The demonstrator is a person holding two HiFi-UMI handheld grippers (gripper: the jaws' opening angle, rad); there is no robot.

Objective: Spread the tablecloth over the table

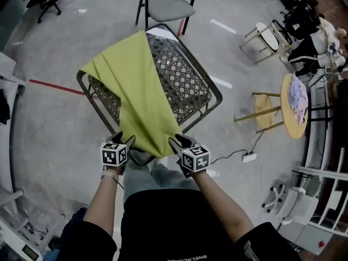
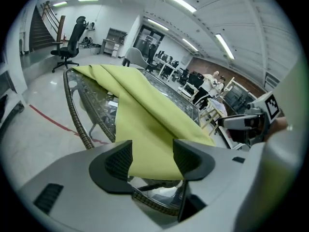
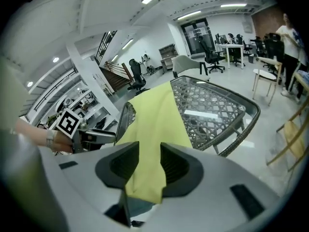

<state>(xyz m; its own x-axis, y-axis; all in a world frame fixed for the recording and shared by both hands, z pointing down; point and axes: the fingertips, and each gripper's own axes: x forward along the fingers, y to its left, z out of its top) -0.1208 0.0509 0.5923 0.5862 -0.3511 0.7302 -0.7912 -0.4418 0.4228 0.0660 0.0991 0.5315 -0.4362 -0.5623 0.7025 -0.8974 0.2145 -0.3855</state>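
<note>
- At the near rim of the table (image 1: 185, 75), both grippers sit side by side at the narrow, bunched end of the tablecloth (image 1: 136, 86), which droops over the edge there.
- Right gripper (image 1: 179, 140): its jaws stand part-way apart. The cloth's near end hangs down between them, and the pads do not look to be pressing it, so I judge nothing is clamped.
- Left gripper (image 1: 124, 139): its jaws stand wide apart and grip nothing. It sits just beside the strip's left edge, and in the left gripper view the yellow-green fabric lies straight ahead between the pads, untouched by them.
- From the grippers, the cloth runs away as one folded strip. Its long axis goes from the near rim up and slightly leftward across the woven top, widening towards the far-left corner.
- To the right of the strip, most of the woven top is bare. A smaller bare patch shows at the left rim.
- My judgement is that the coming move depends on this. The folds open sideways, across the strip's long axis, and the right gripper is nearer the uncovered side.
</note>
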